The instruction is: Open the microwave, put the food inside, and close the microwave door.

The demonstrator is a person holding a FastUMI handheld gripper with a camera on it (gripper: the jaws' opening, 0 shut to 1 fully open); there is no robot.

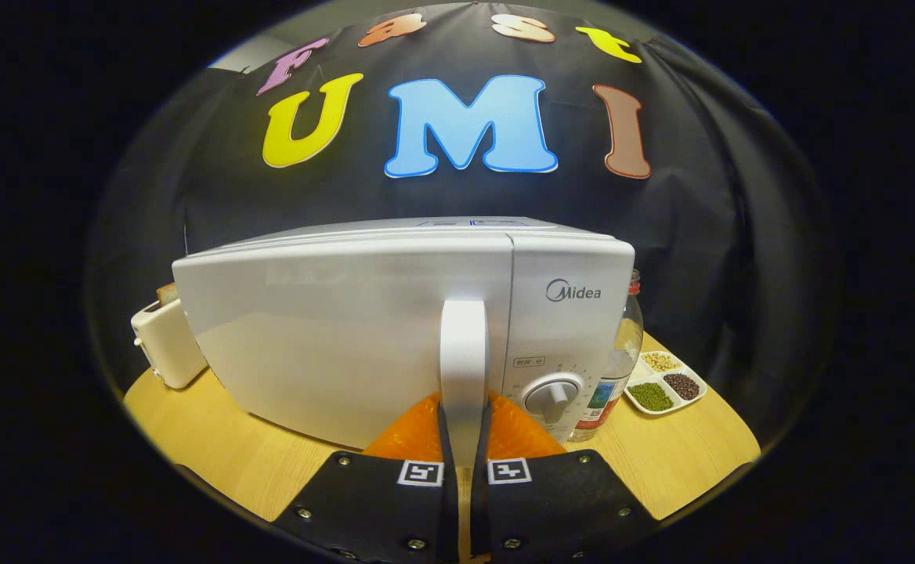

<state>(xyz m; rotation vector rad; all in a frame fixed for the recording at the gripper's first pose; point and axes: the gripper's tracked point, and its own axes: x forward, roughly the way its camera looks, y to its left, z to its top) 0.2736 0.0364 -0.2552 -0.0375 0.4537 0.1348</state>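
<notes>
I have the gripper clamped on the microwave's vertical door handle, both fingers pressing its lower end from either side, so the grab looks done and the step in hand is the pull. The microwave sits dead ahead at 12 o'clock with its door shut. Hinge is probably on the left edge, so my plan is to swing back and leftward in an arc, not pull straight, or the fingers may slide off the handle. Grip is low on the handle; I'd keep squeeze steady and go slow, since the oven could skid on the round wooden table. Control dial sits just right of the handle, about 1 o'clock from the fingertips; stay off it. Bottle stands tight against the oven's right side at 2 o'clock, sectioned dish of beans beyond it. Toaster at 10 o'clock, left of the oven, near the door's swing path, could block full opening. Can't pick out the food to load from here.
</notes>
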